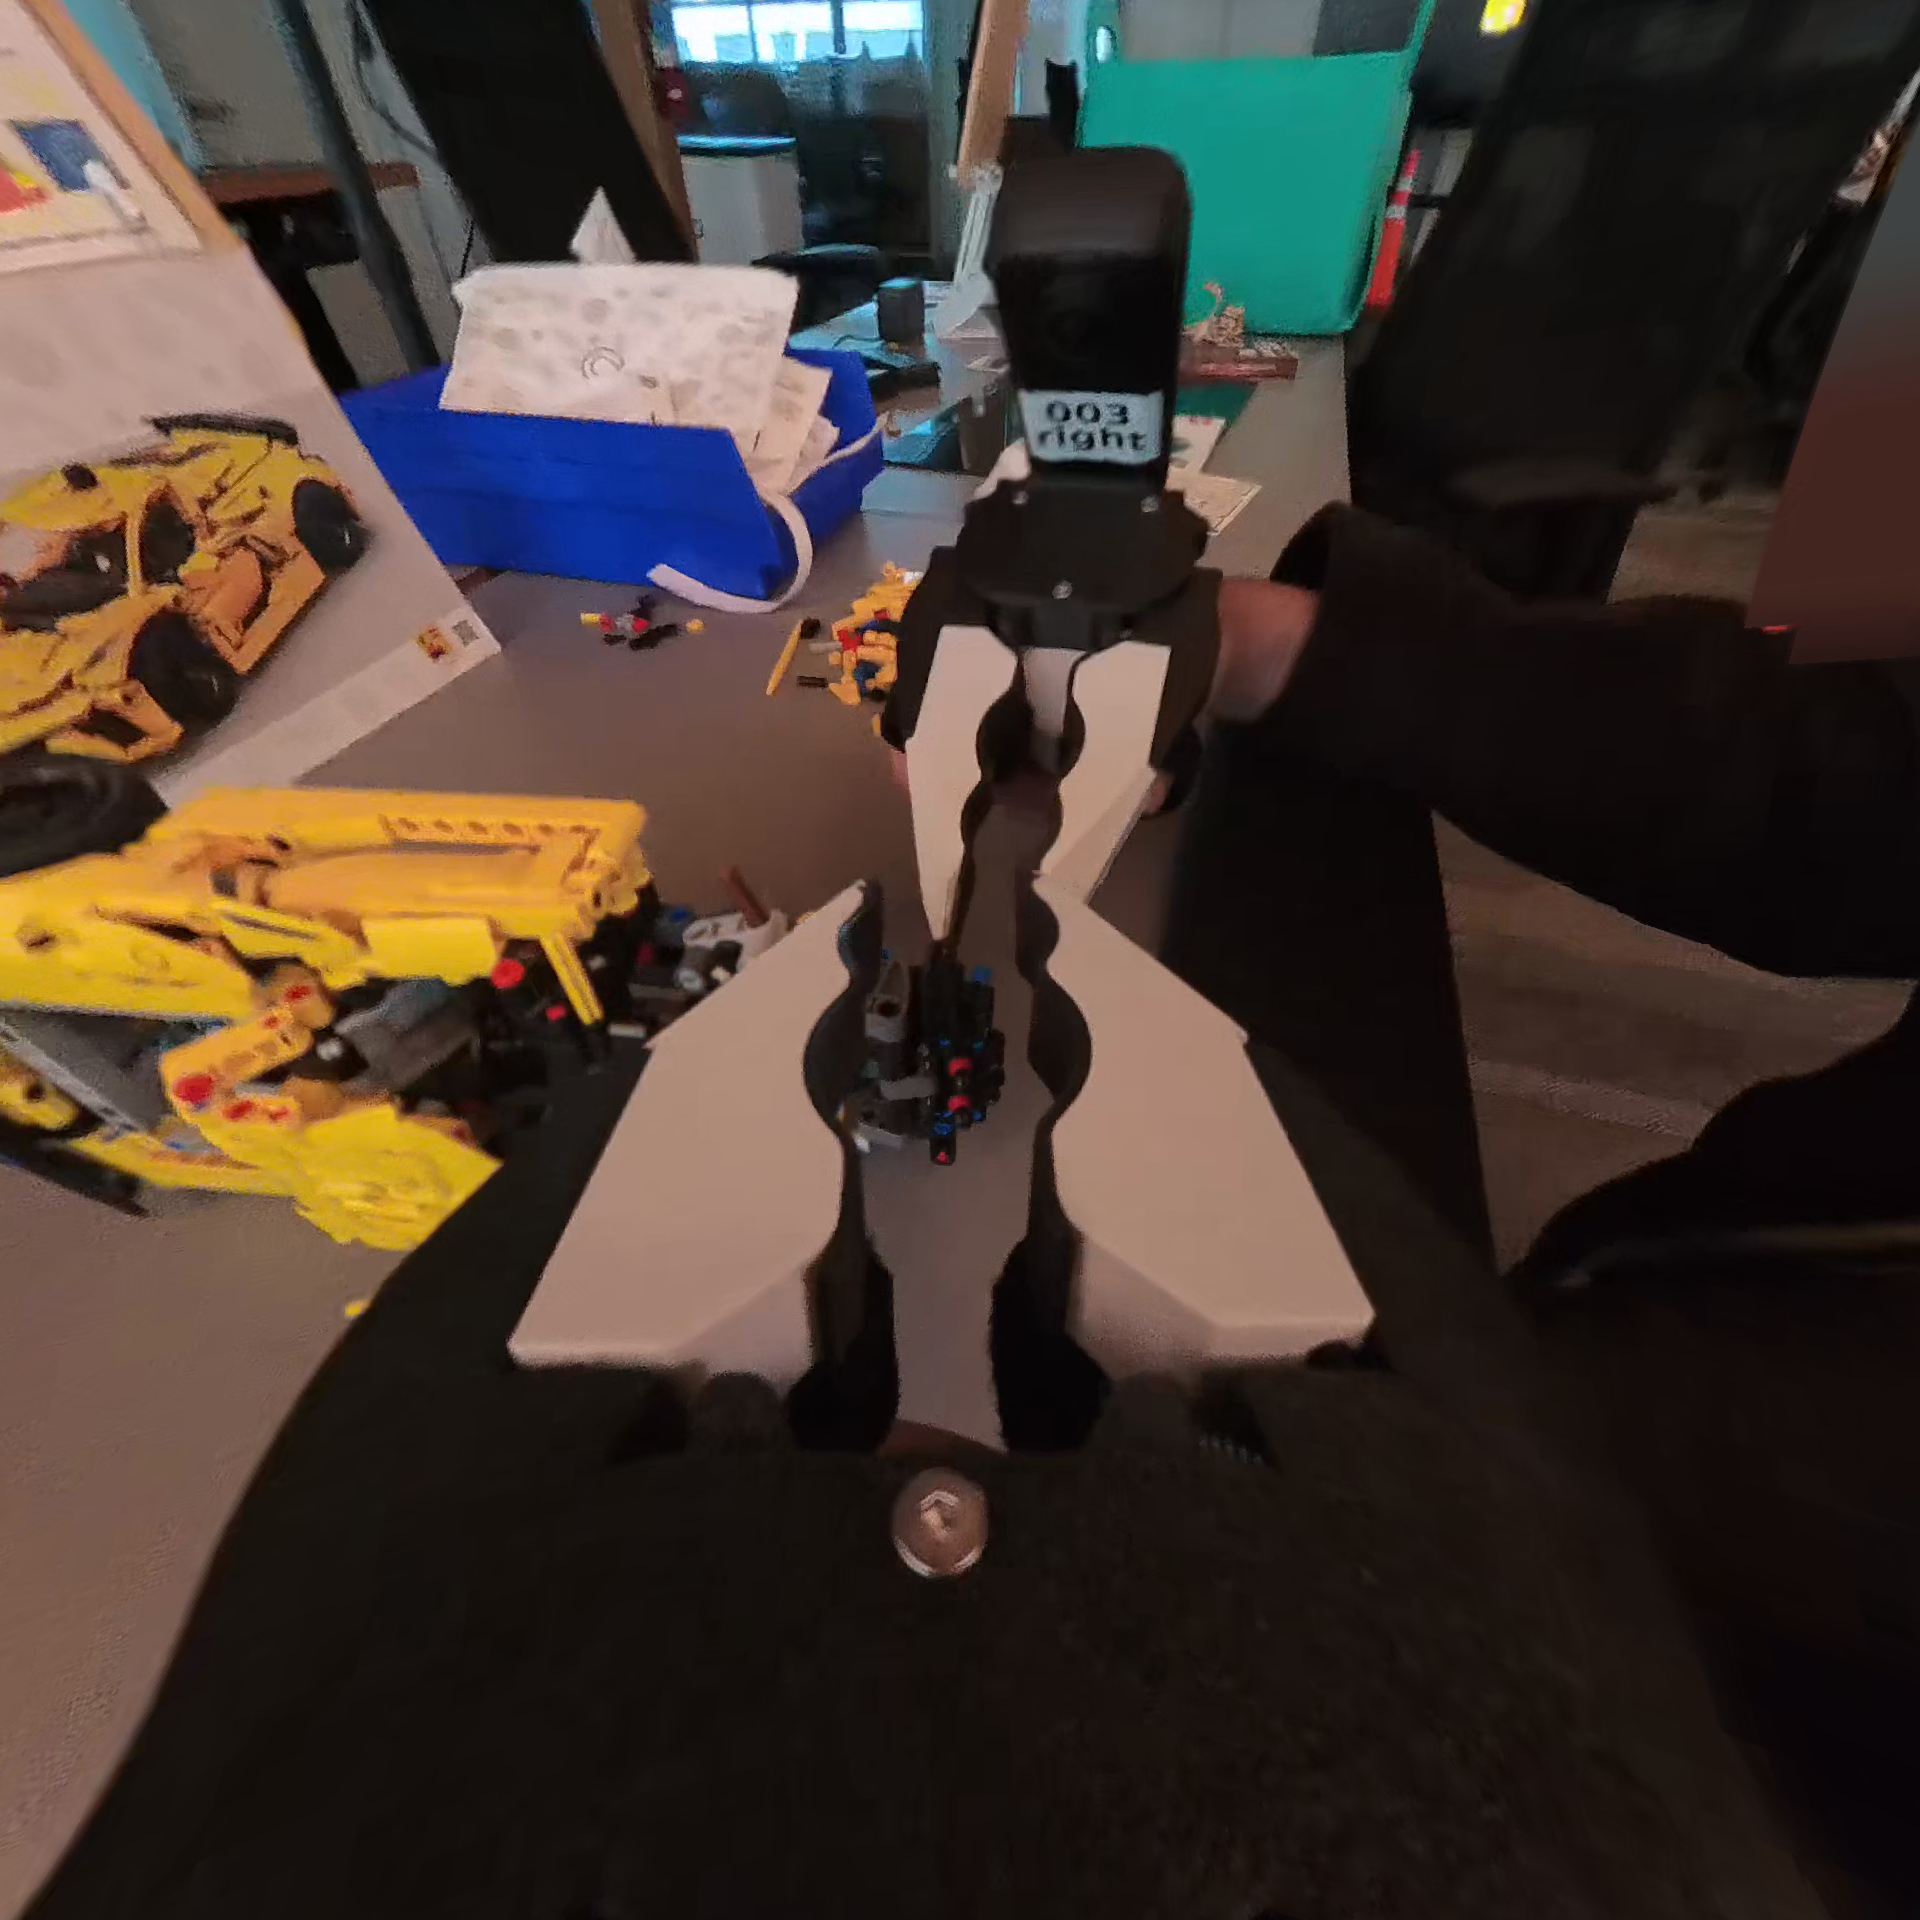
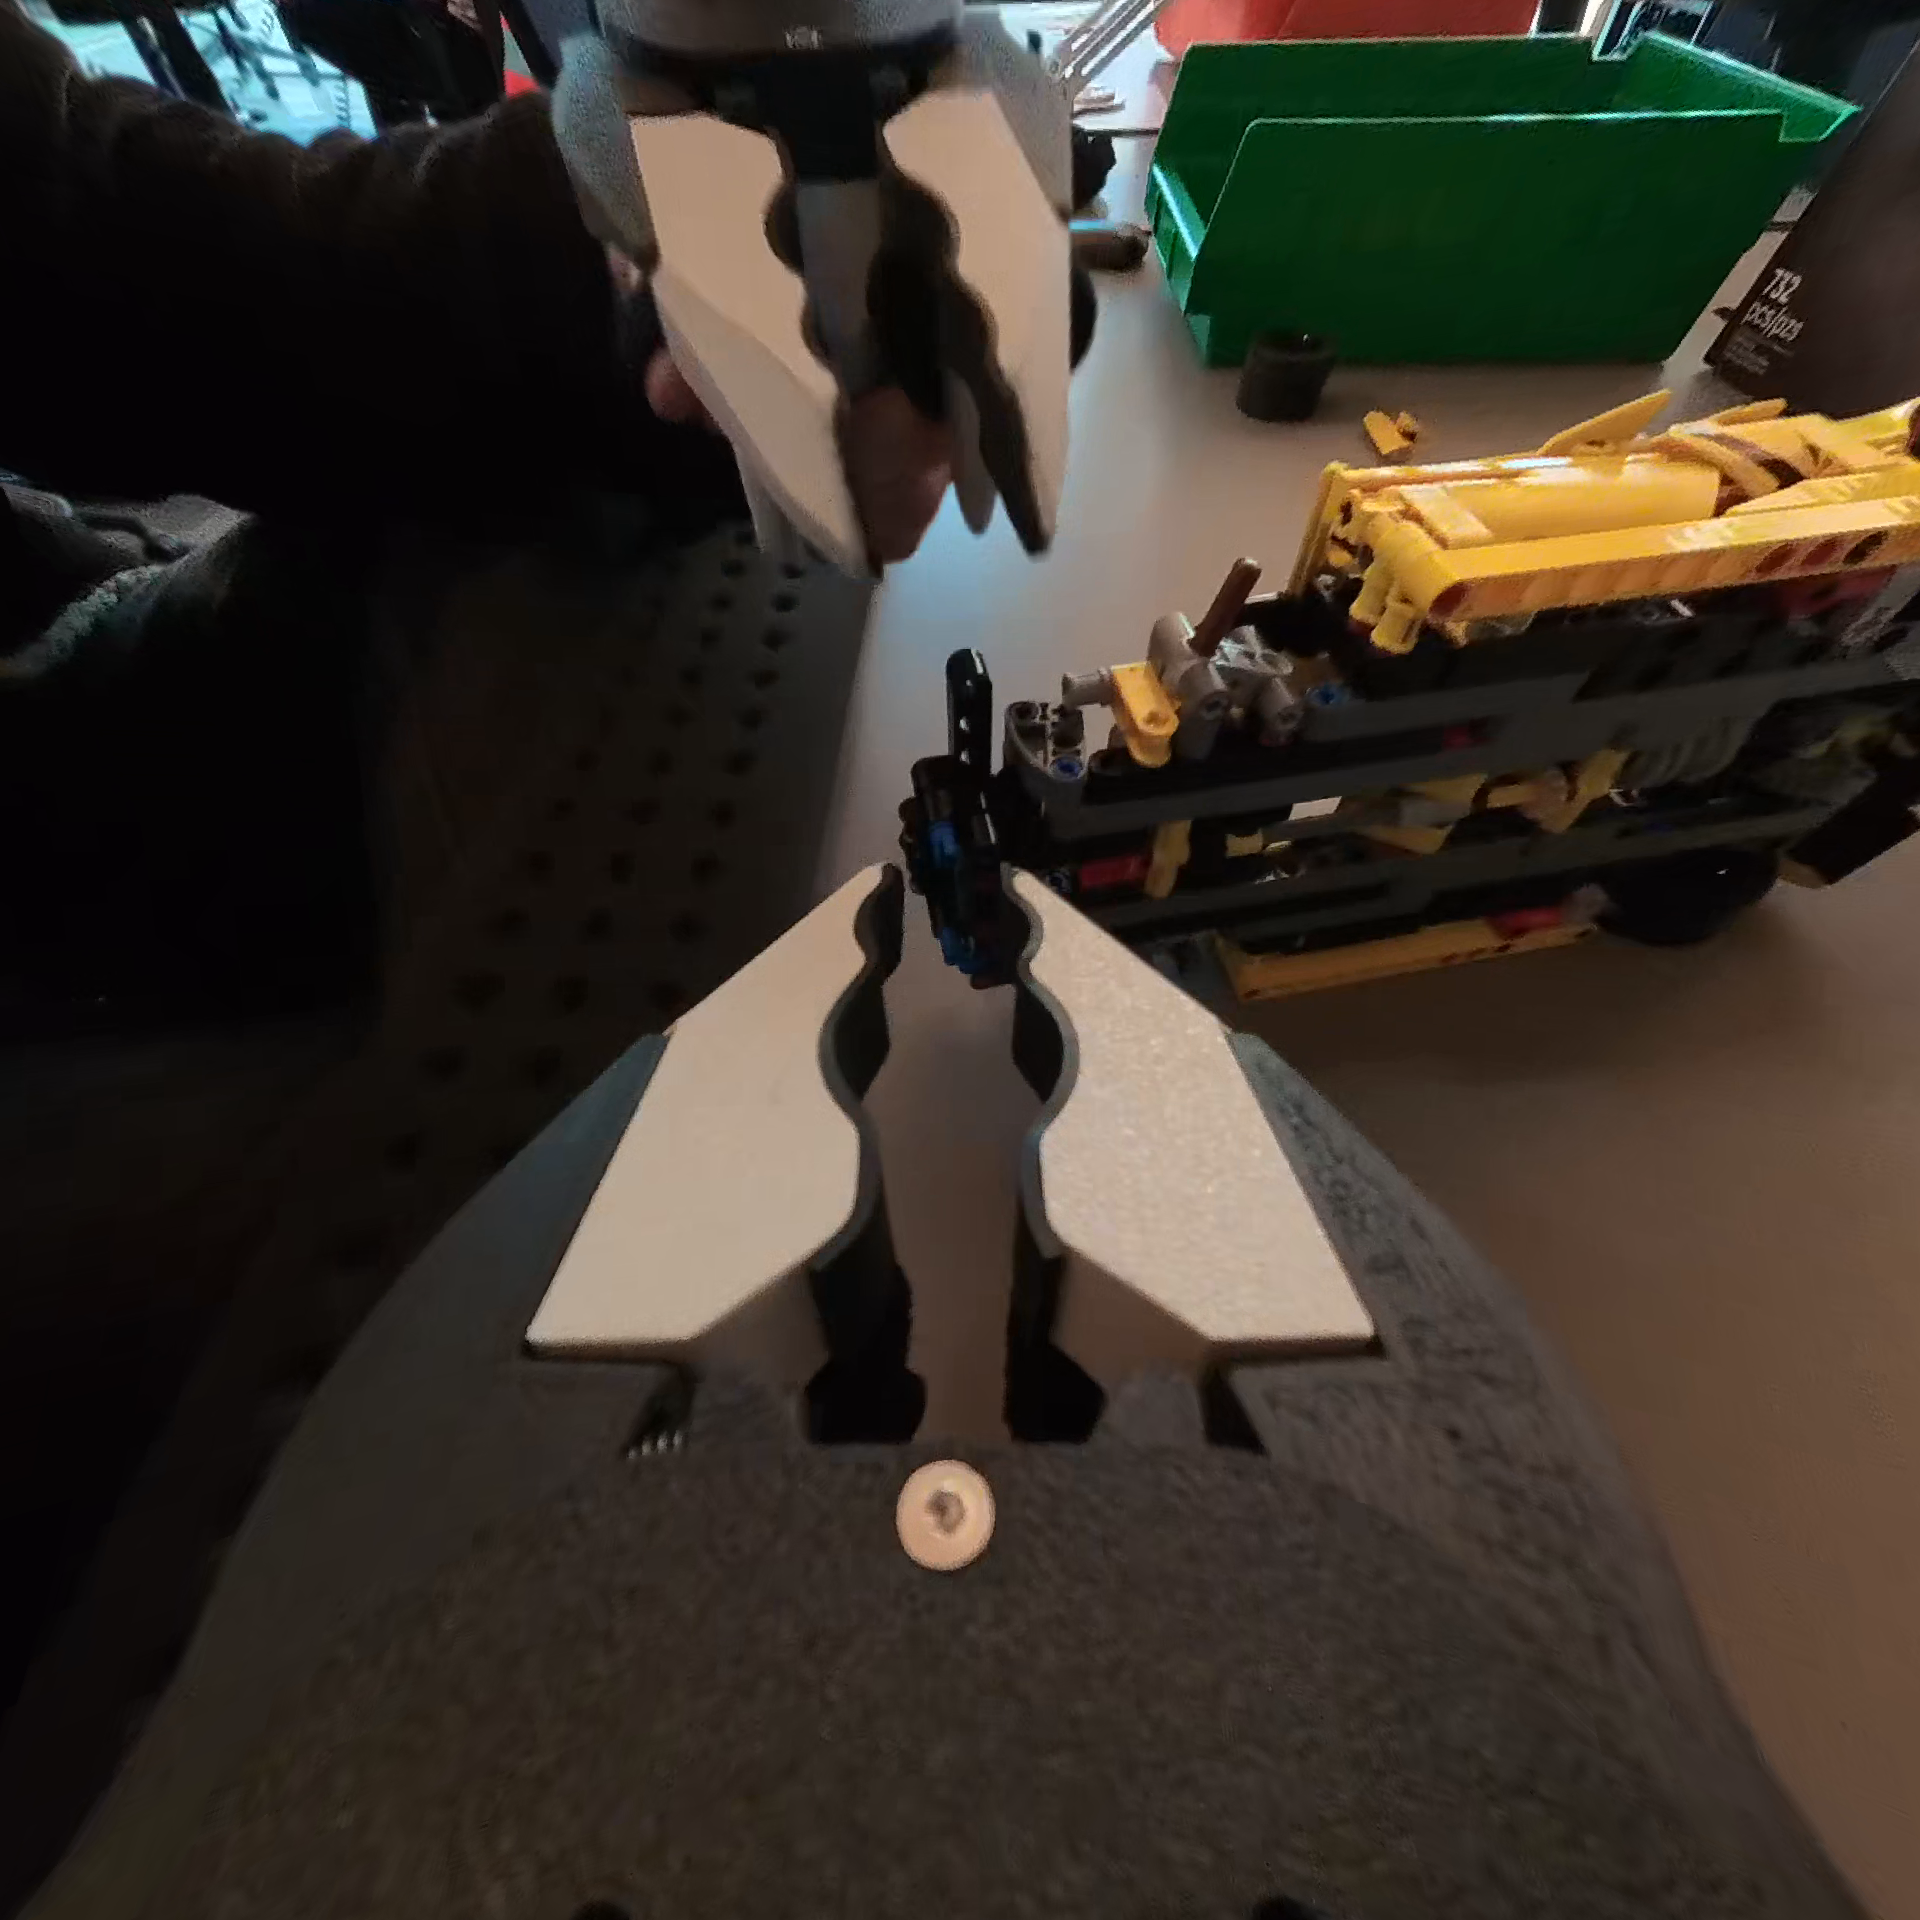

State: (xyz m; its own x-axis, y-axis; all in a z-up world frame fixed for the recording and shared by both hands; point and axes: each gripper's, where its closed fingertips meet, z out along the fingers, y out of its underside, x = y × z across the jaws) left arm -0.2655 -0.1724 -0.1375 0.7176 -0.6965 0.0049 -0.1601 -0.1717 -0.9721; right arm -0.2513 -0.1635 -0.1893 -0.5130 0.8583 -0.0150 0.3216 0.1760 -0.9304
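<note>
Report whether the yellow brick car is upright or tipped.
Tipped on its side: the yellow brick car turns its dark underside sideways.

We see the right hand-held gripper (image 2: pixel 951 894) with a rough, grainy matt dark plastic body, smooth pale matt fingers (image 2: pixel 727 1143) and a shiny metal screw (image 2: pixel 945 1513) at the lower centre. Its dark inner pads look matt and wavy. The yellow brick car (image 2: pixel 1507 665) at the right is glossy hard plastic, like the green bin (image 2: pixel 1455 208) at the upper right. The counter (image 2: pixel 1558 1247) looks smooth and matt. In the left wrist view, the blue bin (image 1: pixel 582 499) at the upper left is smooth plastic holding crumpled paper sheets (image 1: pixel 623 343). The sleeve (image 1: pixel 1558 748) at the right looks like soft dark cloth.
</note>
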